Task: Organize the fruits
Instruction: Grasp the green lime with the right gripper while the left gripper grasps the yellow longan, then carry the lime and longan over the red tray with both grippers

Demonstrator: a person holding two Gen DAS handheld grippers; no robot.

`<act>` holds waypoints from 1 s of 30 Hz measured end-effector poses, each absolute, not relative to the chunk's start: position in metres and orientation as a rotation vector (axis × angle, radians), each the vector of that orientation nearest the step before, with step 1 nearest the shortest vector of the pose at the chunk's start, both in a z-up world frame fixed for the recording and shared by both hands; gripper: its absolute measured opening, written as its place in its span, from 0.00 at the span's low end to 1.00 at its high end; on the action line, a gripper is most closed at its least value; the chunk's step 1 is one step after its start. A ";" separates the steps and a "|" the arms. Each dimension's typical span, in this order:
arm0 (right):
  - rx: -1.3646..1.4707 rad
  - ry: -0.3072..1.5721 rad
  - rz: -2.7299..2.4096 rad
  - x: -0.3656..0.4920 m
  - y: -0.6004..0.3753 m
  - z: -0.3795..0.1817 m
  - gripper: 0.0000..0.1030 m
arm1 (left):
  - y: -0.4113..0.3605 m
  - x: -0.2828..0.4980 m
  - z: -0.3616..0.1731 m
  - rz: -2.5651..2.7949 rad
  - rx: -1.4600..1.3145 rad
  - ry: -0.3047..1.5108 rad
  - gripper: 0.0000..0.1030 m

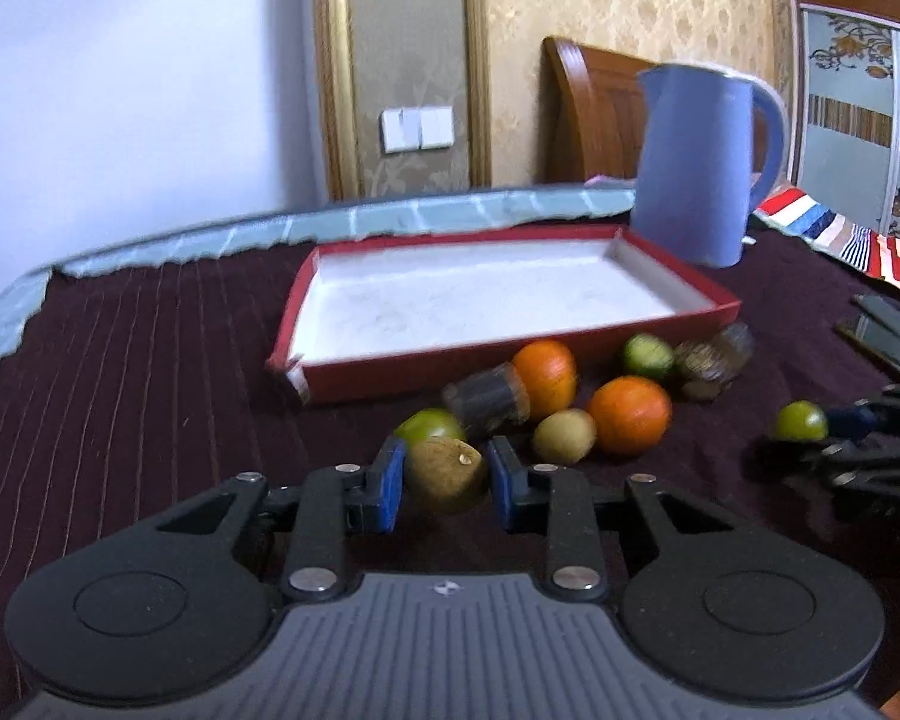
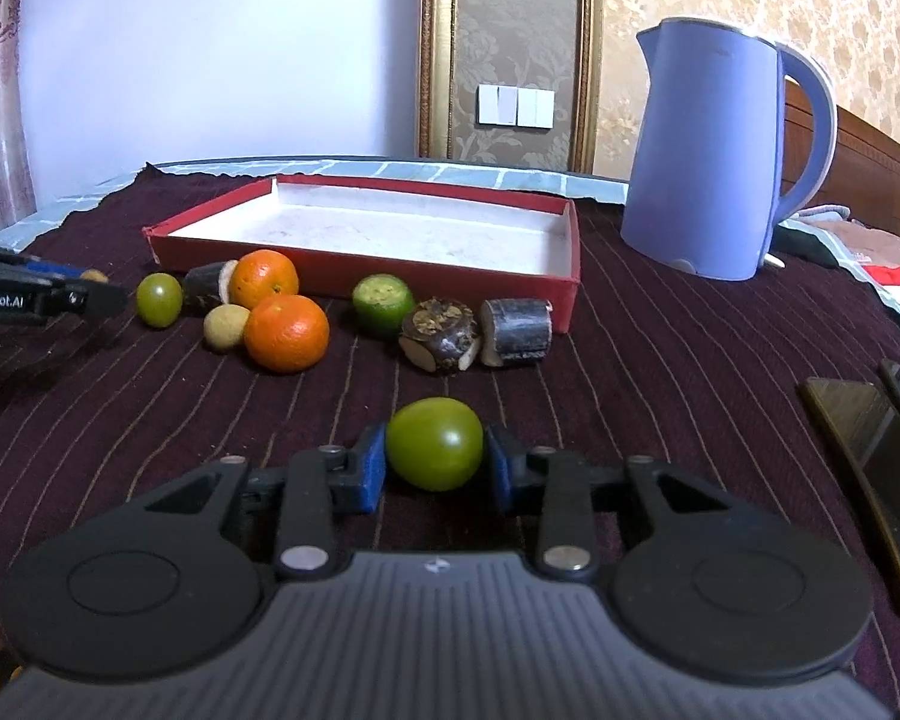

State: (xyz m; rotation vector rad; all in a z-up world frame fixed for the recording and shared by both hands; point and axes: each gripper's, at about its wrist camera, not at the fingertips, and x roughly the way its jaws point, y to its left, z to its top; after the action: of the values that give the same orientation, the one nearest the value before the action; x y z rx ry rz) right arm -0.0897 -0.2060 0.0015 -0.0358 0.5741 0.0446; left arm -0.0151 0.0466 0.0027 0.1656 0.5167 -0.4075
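Observation:
My left gripper (image 1: pixel 447 471) is shut on a tan-brown round fruit (image 1: pixel 447 474), held just above the dark cloth. My right gripper (image 2: pixel 435 450) is shut on a smooth green fruit (image 2: pixel 435 443); the same green fruit (image 1: pixel 801 421) shows at the right edge of the left wrist view. Between the grippers and the red tray (image 2: pixel 390 276) lie two oranges (image 2: pixel 267 277) (image 2: pixel 286 333), a small tan fruit (image 2: pixel 225 327), a green fruit (image 2: pixel 159 299), a cut-topped green fruit (image 2: pixel 383 303) and dark sugarcane pieces (image 2: pixel 441 336) (image 2: pixel 516 331). The tray's white inside holds nothing.
A blue kettle (image 2: pixel 708 162) stands behind the tray's right corner. Two dark phones (image 2: pixel 870 450) lie at the right edge of the maroon striped cloth (image 2: pixel 660 360). A striped fabric (image 1: pixel 840 234) lies at the far right, with a wooden headboard (image 1: pixel 594 114) beyond.

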 end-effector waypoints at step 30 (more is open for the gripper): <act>0.048 0.437 0.008 -0.034 -0.202 0.054 0.32 | -0.016 0.025 0.017 -0.199 0.085 0.530 0.28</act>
State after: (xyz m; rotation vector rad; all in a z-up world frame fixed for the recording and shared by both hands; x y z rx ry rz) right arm -0.0340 -0.2024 0.0545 0.0485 0.4368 0.0079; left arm 0.0248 -0.0157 0.0171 0.0851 0.5303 -0.1994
